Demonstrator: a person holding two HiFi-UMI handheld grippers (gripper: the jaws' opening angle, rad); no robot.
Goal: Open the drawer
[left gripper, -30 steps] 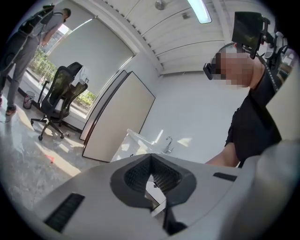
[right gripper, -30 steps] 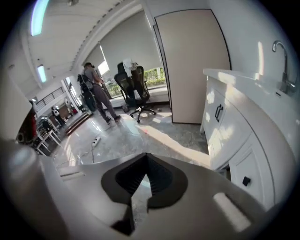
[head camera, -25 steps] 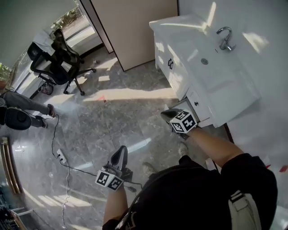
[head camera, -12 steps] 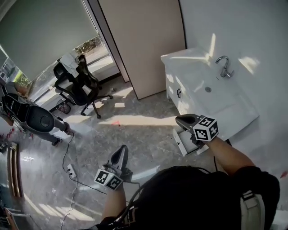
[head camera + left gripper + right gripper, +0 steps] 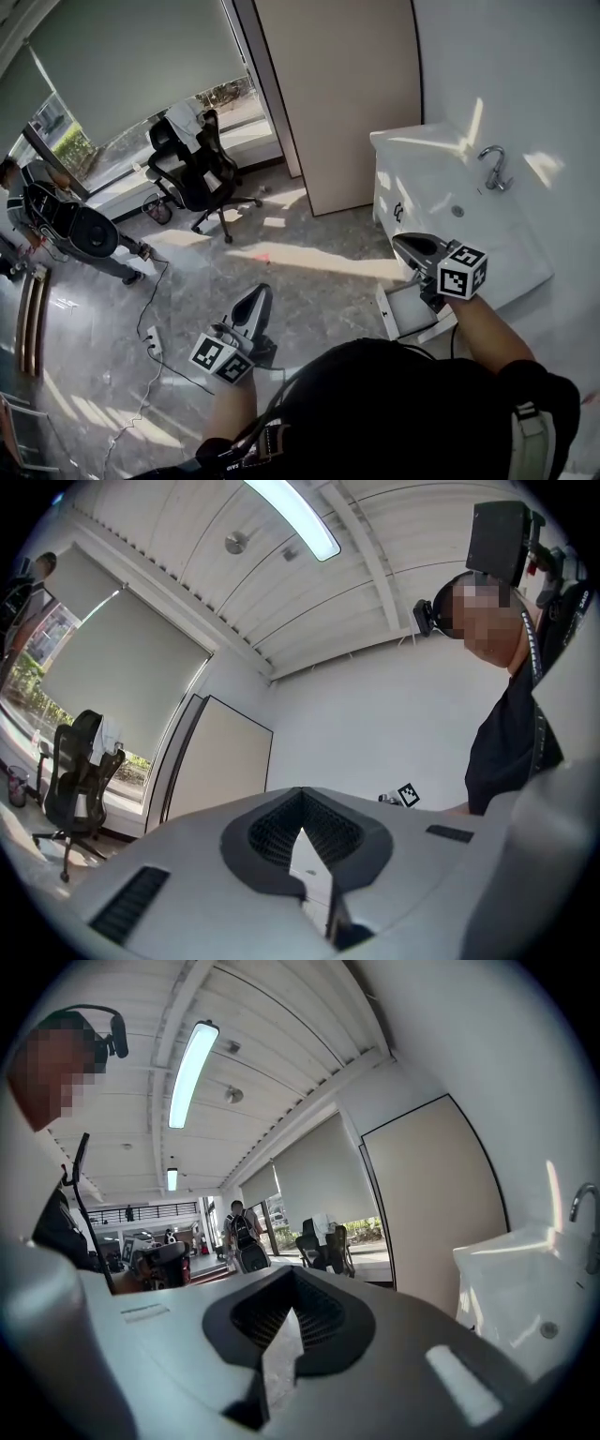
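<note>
Now right tongs (image 5: 403, 242) clear of drawer (image 5: 401, 317)

Drawer (image 5: 405, 309): white, shallow, flat front panel. It's open, pulled out of the white vanity (image 5: 417, 164) low down at the near end, and sticks out level over the grey floor (image 5: 309, 272). Inside looks pale; contents can't be made out. Right part is hidden.

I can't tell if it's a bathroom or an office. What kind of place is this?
Probably an office with a washing corner: a white sink with a tap by the wall, and an office chair near the window.
</note>
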